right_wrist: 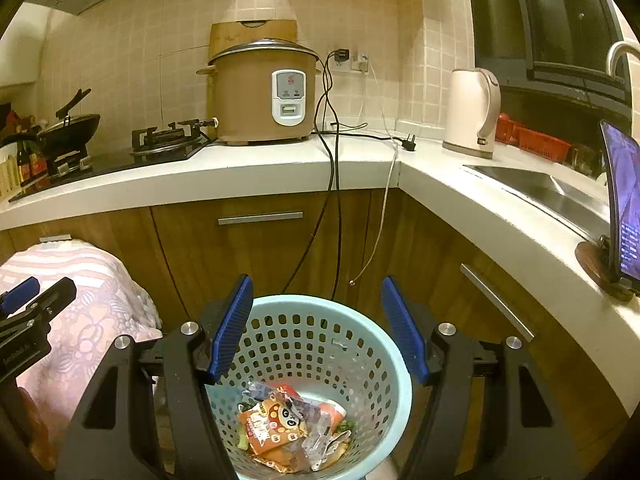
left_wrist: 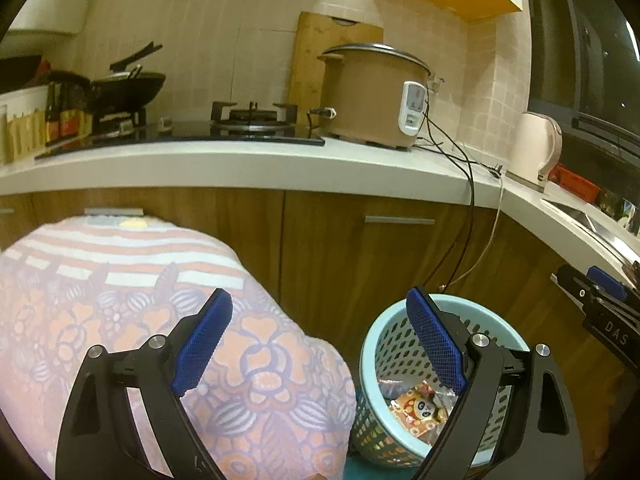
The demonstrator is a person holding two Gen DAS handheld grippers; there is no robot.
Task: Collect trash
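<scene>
A light blue perforated waste basket [right_wrist: 384, 360] stands on the floor by the corner cabinets; it also shows in the left wrist view [left_wrist: 374, 344]. Snack wrappers [right_wrist: 280, 426] lie in its bottom, among them an orange panda packet [left_wrist: 420, 410]. My right gripper [right_wrist: 318, 330] is open and empty, right above the basket's mouth. My left gripper [left_wrist: 320, 342] is open and empty, above the edge of a pink flowered cloth [left_wrist: 132, 320], with its right finger over the basket. Each gripper shows at the edge of the other's view.
A white L-shaped counter [right_wrist: 240, 172] over wooden cabinets [right_wrist: 260, 248] carries a gas hob [right_wrist: 168, 140], a wok [left_wrist: 124, 88], a brown rice cooker [right_wrist: 262, 92], a kettle [right_wrist: 472, 112] and a sink [right_wrist: 536, 188]. Cables [right_wrist: 334, 208] hang down above the basket. A phone on a stand [right_wrist: 622, 208] is at right.
</scene>
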